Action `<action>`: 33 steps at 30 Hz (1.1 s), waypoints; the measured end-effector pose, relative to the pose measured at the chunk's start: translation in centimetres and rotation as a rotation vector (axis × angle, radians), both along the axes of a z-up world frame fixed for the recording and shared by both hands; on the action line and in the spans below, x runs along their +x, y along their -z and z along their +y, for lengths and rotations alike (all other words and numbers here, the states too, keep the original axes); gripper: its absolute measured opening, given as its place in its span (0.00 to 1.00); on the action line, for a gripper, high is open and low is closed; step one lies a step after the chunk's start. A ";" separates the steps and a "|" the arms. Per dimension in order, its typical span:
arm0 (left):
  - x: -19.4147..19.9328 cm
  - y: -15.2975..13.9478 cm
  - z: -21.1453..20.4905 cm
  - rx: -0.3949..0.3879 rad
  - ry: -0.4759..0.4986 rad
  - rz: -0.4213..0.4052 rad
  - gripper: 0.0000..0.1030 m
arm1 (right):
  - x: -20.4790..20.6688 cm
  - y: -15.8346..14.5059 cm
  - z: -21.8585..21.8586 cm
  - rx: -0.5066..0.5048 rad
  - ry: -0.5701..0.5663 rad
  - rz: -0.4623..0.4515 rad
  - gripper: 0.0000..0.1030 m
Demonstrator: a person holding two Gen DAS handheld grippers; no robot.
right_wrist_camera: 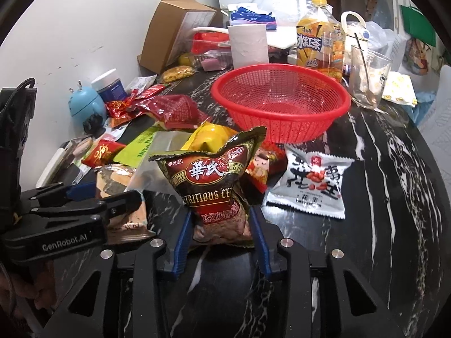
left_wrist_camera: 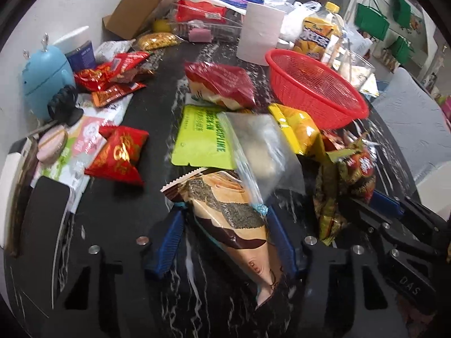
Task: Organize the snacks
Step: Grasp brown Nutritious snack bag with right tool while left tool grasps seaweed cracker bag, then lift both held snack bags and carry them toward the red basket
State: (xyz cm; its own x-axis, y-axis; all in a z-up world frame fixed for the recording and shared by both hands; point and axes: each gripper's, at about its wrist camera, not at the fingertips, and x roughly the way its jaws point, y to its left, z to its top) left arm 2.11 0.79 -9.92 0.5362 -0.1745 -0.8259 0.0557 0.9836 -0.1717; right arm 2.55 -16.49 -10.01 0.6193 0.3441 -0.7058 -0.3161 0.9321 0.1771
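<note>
Cereal packet (right_wrist_camera: 218,188) labelled "NUTRITIOUS CEREAL"

"GenRobot.AI" marks the left hand-held gripper (right_wrist_camera: 132,197) (white lettering).

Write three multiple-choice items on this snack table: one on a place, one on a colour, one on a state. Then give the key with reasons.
1. Where does the white peanut pack lie?
A. in the basket
B. on the table in front of the basket
C. on the paper roll

2. What colour is the basket?
A. red
B. green
C. blue

3. What is the right gripper doing?
A. hanging open over the basket
B. shut on the cereal bag
C. shut on the tea bottle

Key: 1 B, the pack rests on the marble table nearer the camera than the basket. 2 A, its mesh wall is red. 3 B, both blue fingers press the sides of the cereal bag.
</note>
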 end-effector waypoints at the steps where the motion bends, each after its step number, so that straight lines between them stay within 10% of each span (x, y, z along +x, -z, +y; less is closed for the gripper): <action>1: -0.4 0.0 -0.1 -0.003 0.017 0.003 0.58 | -0.3 0.0 0.0 0.004 -0.003 0.002 0.37; 10: -3.3 -0.3 -0.8 0.017 0.093 0.028 0.58 | -3.1 -0.1 0.1 0.007 -0.013 0.018 0.36; 15: -2.9 1.0 -1.7 0.039 0.096 0.089 0.98 | -4.3 -0.3 -0.2 0.016 -0.011 0.031 0.35; 24: -2.8 0.8 -2.8 0.110 0.052 0.075 0.98 | -4.9 -0.2 -1.5 0.063 0.000 0.048 0.32; 30: -3.7 0.4 -1.7 0.109 0.030 0.028 0.48 | -4.9 -0.4 -1.2 0.050 -0.016 0.038 0.35; 33: -3.7 0.3 -1.2 0.093 0.030 0.029 0.48 | -4.4 -0.3 -0.9 0.042 -0.014 0.035 0.66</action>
State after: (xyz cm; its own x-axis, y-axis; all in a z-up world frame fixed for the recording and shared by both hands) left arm -1.56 -0.44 -10.26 0.5075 -0.1121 -0.8543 0.0820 0.9933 -0.0816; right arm -1.90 -17.42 -9.68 0.5894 0.3819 -0.7119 -0.3214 0.9193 0.2271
